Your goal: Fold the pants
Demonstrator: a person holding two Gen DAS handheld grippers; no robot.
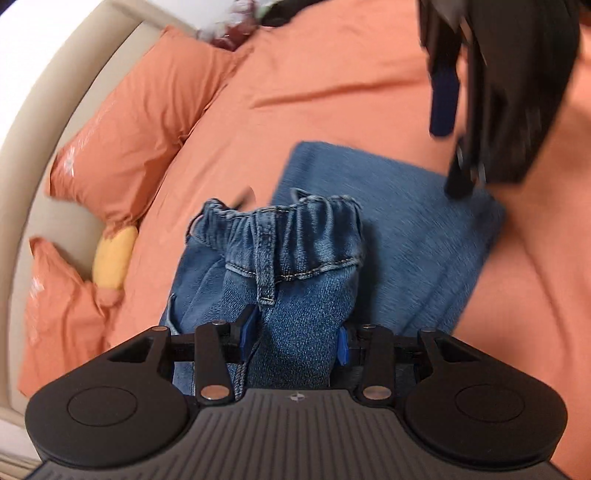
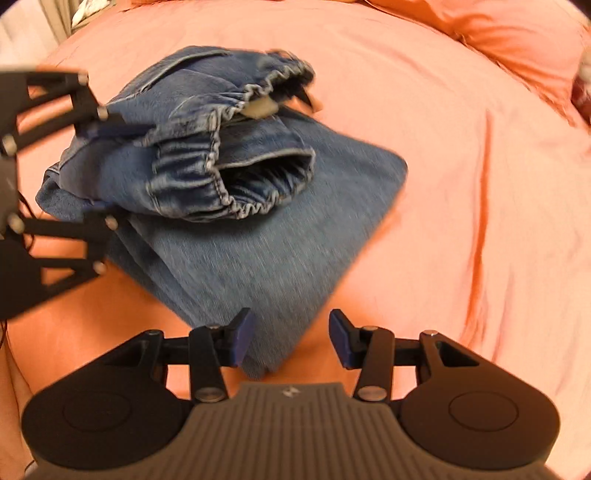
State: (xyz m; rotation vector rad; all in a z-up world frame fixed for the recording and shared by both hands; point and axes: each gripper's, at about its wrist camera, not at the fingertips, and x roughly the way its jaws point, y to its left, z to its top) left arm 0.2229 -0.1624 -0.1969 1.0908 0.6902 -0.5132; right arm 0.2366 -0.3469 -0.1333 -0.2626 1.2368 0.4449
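Blue denim pants [image 1: 388, 236] lie partly folded on the orange bed sheet [image 1: 332, 92]. My left gripper [image 1: 297, 341] is shut on the bunched waistband end [image 1: 291, 240] and holds it over the flat folded legs. In the right wrist view the waistband [image 2: 221, 147] sits raised on the folded legs [image 2: 277, 251], with the left gripper [image 2: 99, 166] clamped on it at the left. My right gripper [image 2: 291, 341] is open and empty, just above the near corner of the folded legs. It also shows in the left wrist view [image 1: 491, 92] at the upper right.
Orange pillows [image 1: 147, 122] lie at the left by the beige headboard [image 1: 48, 122], with a yellow object [image 1: 112, 258] between them. A dark pile [image 1: 251, 14] lies at the far edge. Another pillow [image 2: 517, 33] shows at the right wrist view's top right.
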